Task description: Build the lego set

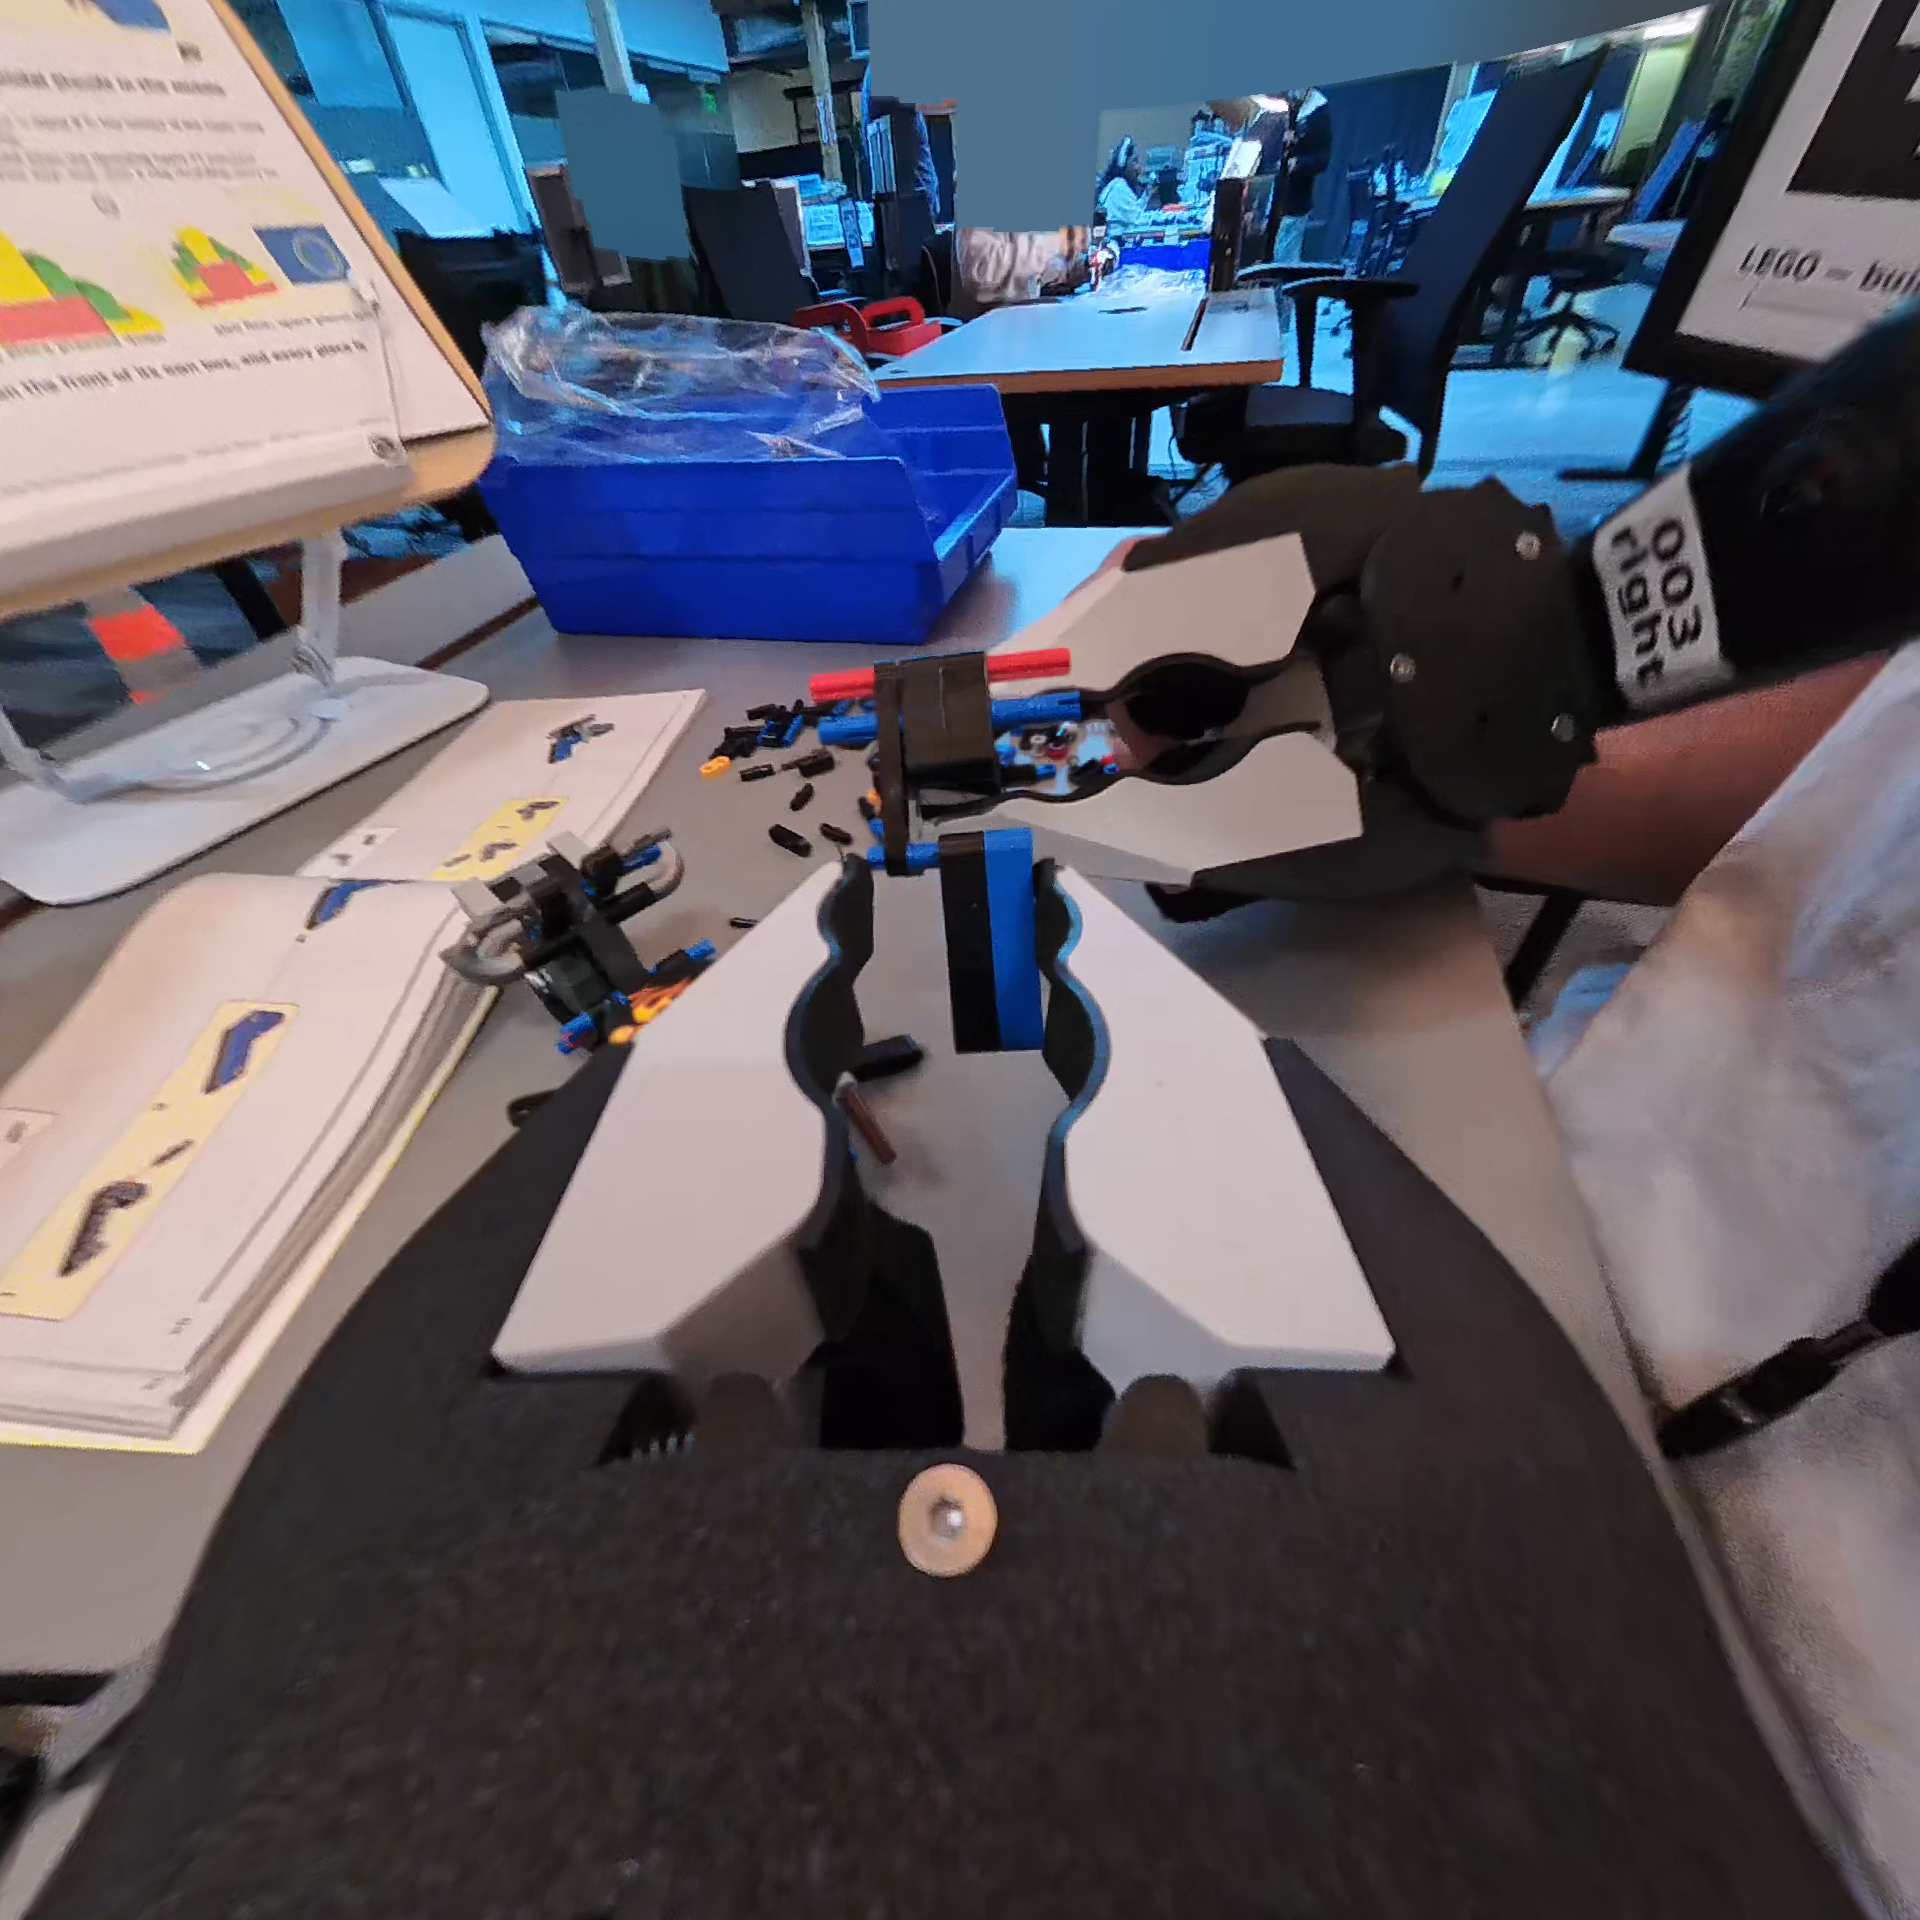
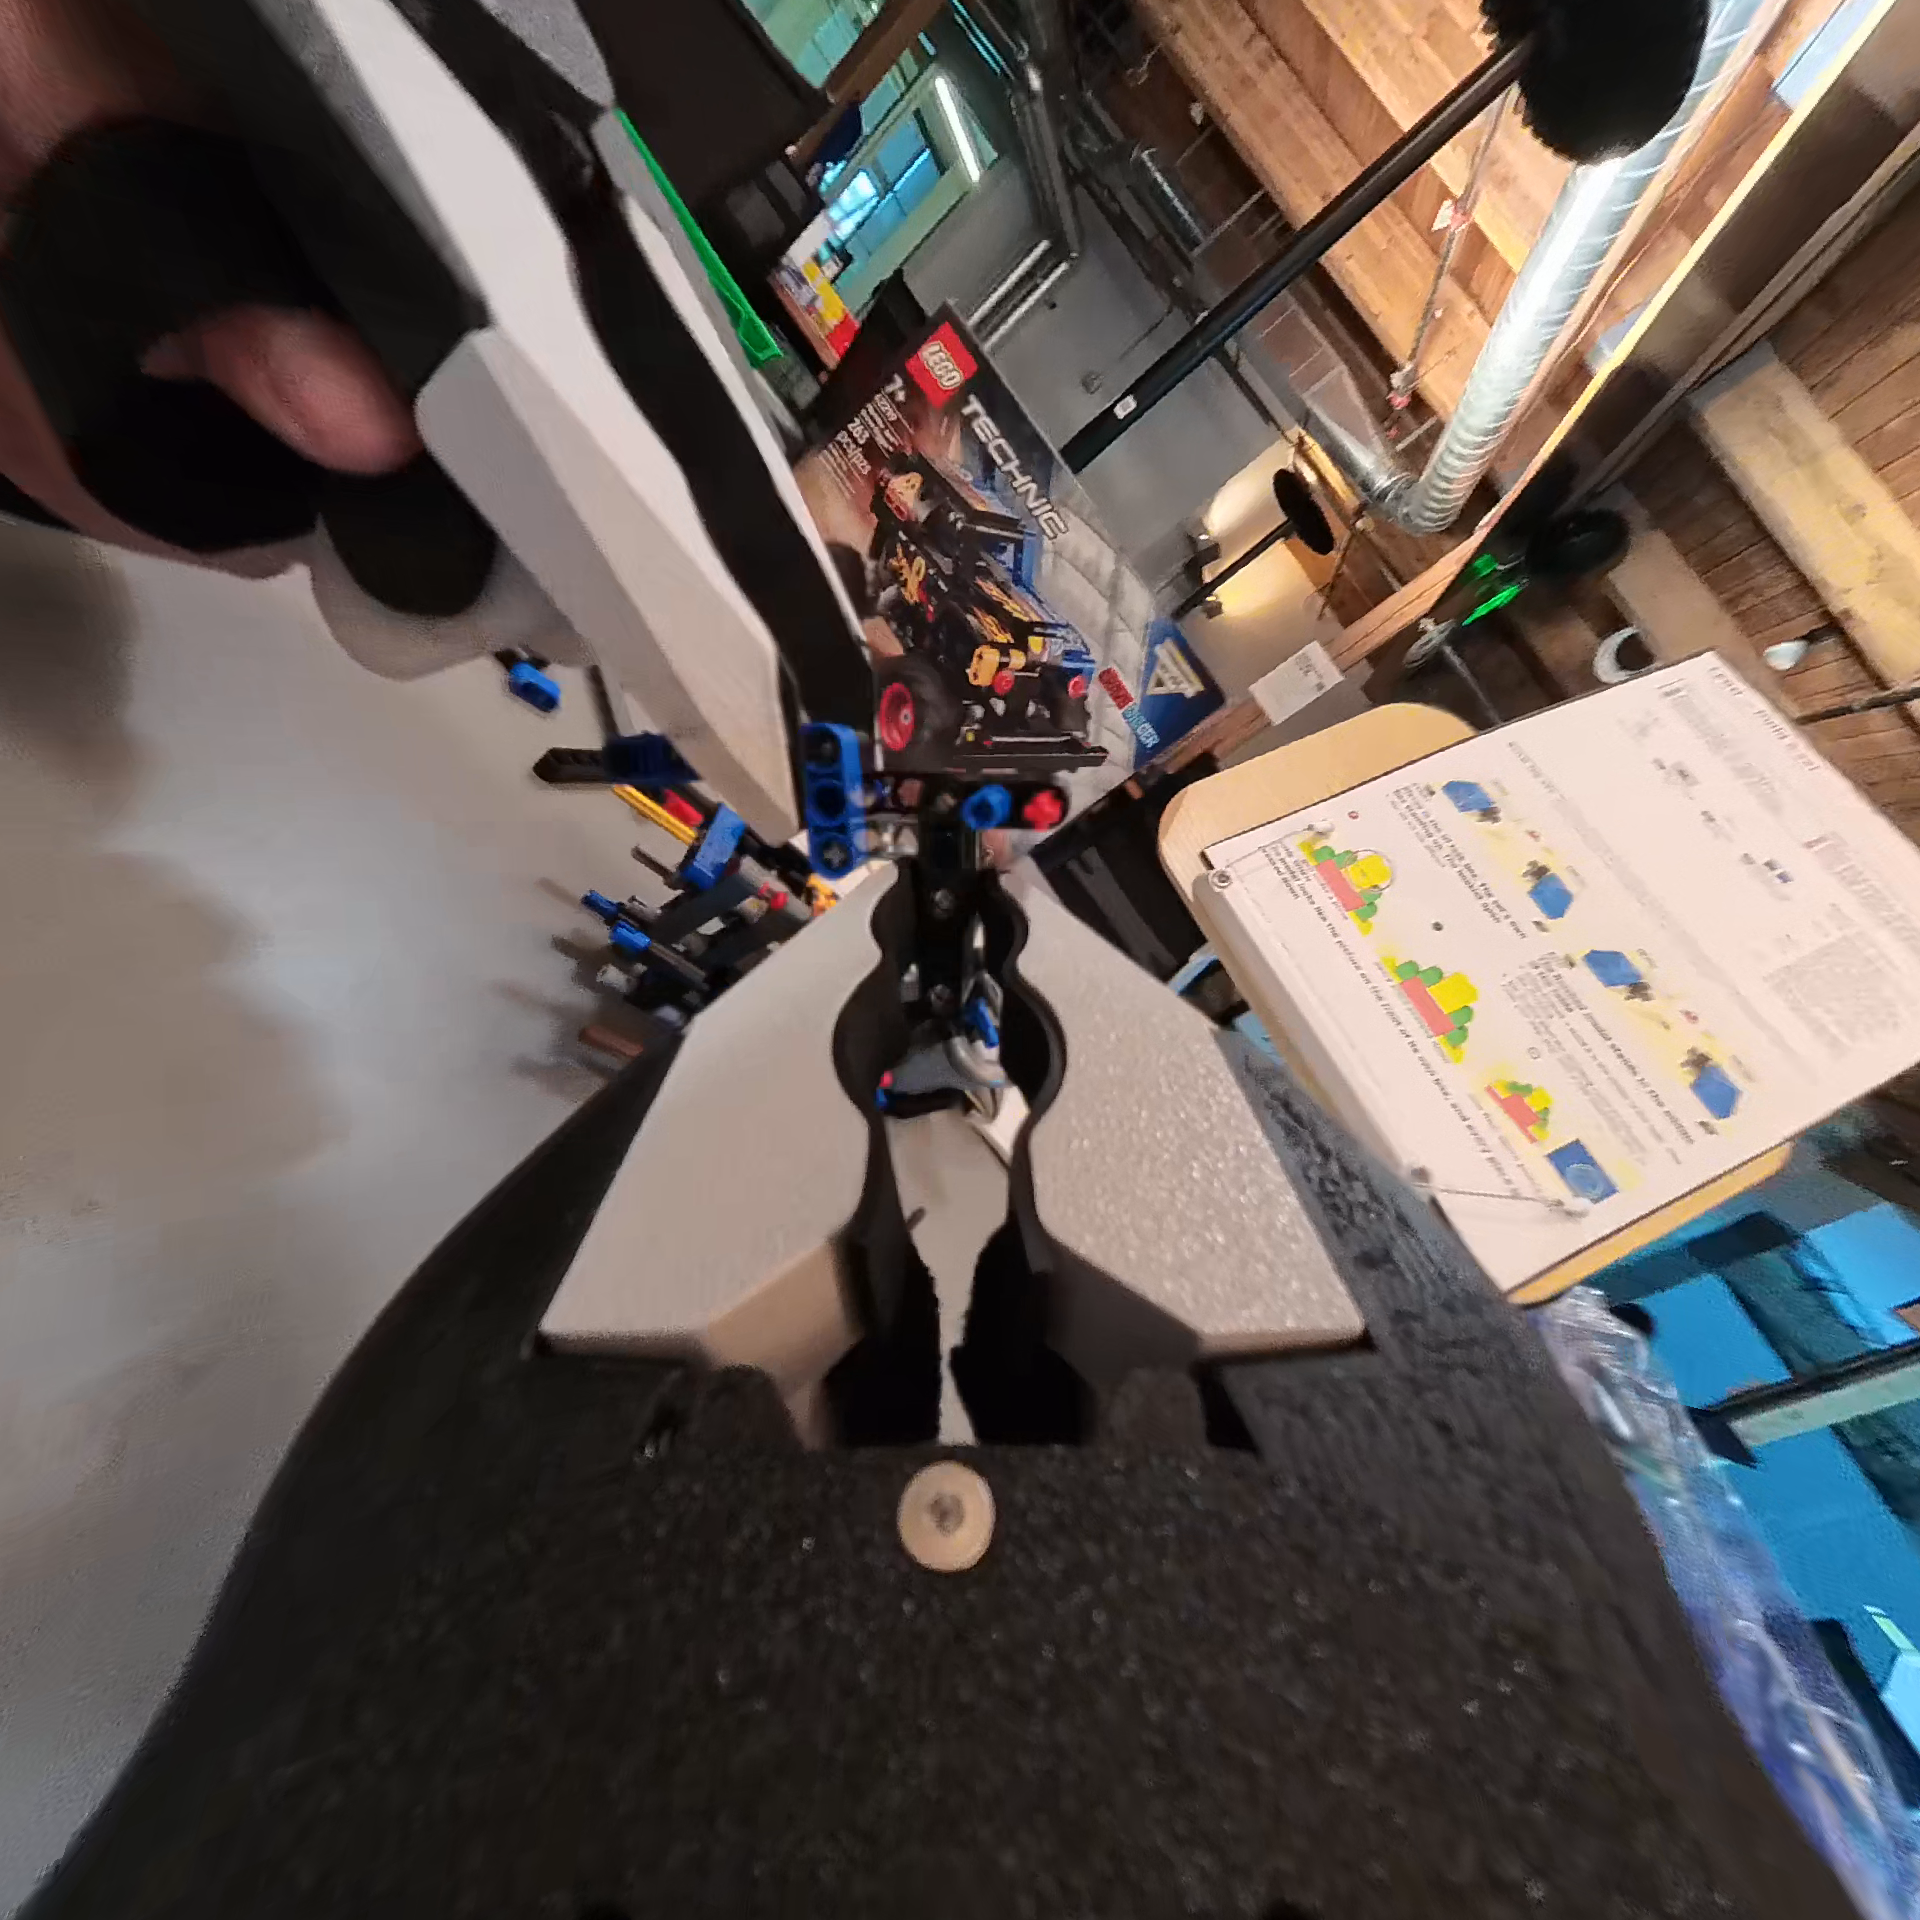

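My right gripper [image 2: 948, 883] is shut on a black Lego sub-assembly [image 2: 940, 904] and holds it above the table. In the left wrist view the right gripper [image 1: 987, 748] comes in from the right, and the black assembly [image 1: 935, 727] carries a red axle [image 1: 842, 683] and a blue axle [image 1: 1029, 710]. A blue-and-black beam [image 1: 992, 945] hangs from the assembly's lower end. It stands between the fingers of my left gripper [image 1: 945, 883], close to the right finger [image 1: 1143, 1091]. The left jaws are open, with a gap on the beam's left. The blue beam [image 2: 834, 795] also shows in the right wrist view.
A partial build [image 1: 582, 935] and an open instruction booklet [image 1: 208, 1143] lie at left on the grey table [image 1: 1299, 997]. Loose small parts [image 1: 790, 769] are scattered behind, and a brown axle [image 1: 868, 1122] lies below my left fingers. A blue bin [image 1: 748, 540], a guide board [image 1: 177, 260] and the set's box [image 2: 966, 540] stand farther off. Less than 4 cm separates the two grippers' tips.
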Demonstrator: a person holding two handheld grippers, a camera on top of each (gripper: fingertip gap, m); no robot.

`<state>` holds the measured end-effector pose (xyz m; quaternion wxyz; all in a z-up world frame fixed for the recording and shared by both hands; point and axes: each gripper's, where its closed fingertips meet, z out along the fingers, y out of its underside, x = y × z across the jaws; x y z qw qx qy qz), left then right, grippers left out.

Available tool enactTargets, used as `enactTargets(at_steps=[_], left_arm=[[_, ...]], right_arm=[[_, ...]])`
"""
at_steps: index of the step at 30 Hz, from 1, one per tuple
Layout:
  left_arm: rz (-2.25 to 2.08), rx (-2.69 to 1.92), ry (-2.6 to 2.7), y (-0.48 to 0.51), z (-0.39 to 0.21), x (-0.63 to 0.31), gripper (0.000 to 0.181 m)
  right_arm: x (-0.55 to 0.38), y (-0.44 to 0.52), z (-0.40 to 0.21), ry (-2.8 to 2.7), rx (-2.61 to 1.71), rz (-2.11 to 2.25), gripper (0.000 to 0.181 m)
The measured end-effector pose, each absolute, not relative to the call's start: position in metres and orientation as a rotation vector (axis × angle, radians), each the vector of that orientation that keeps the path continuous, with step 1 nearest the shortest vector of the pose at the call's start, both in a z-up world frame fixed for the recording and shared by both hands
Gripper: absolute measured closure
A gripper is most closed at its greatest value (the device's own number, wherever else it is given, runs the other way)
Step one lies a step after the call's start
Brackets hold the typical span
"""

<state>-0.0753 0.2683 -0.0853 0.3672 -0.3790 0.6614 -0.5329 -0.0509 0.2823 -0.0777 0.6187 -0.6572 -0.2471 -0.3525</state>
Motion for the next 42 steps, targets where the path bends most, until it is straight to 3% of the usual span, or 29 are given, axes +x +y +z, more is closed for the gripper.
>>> enactTargets(at_steps=[5, 16, 22, 35, 42], left_arm=[[-1.248, -0.883, 1.671, 0.273, -0.082, -0.075, 0.167], [-1.405, -0.998, 1.710, 0.272, -0.086, -0.076, 0.166], [-1.405, -1.049, 1.664, 0.281, -0.086, -0.071, 0.150], [-1.624, -1.151, 1.637, 0.273, -0.083, -0.070, 0.157], [-1.502, -1.095, 1.625, 0.276, -0.086, -0.069, 0.158]], right_arm=[[-0.052, 0.281, -0.082, -0.571, -1.561, -0.666, 0.160], [-0.052, 0.281, -0.081, -0.591, -1.561, -0.695, 0.172], [-0.052, 0.282, -0.087, -0.588, -1.598, -0.672, 0.175], [-0.050, 0.277, -0.072, -0.495, -1.544, -0.722, 0.174], [-0.050, 0.279, -0.075, -0.487, -1.547, -0.665, 0.173]])
